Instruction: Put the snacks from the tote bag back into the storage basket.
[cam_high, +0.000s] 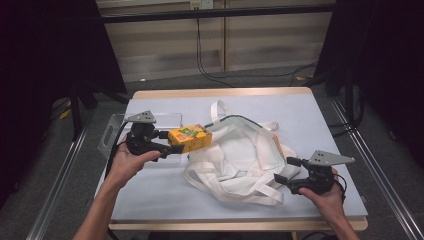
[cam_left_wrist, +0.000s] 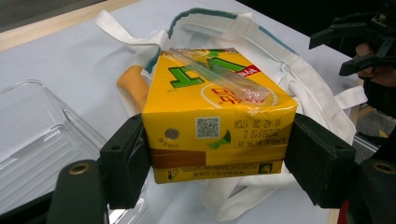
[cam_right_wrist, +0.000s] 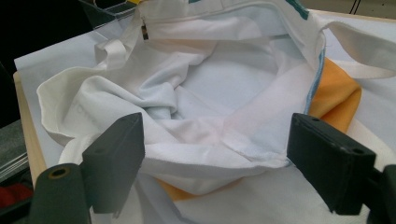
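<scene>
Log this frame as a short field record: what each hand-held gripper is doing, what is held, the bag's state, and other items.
left hand-held gripper: shut on yellow drink carton, held beside the bag's rim
right hand-held gripper: open, at the bag's near edge
bag: white cloth tote, mouth open, lying on the table
other items: clear plastic tray at table's left
carton in bag: not yet

One yellow drink carton (cam_high: 189, 138) — a single clear-wrapped straw (cam_left_wrist: 219, 74) is stuck along its top. One white cloth bag (cam_high: 235, 155), lying open, with an orange panel under it. One clear plastic tray (cam_high: 114, 131). One table (cam_high: 320, 120) carries all of it. Two grippers — the left gripper (cam_high: 170, 142) and the right gripper (cam_high: 286, 170) — each with two black jaws, four jaws in all. Two hands, one on each gripper.
</scene>
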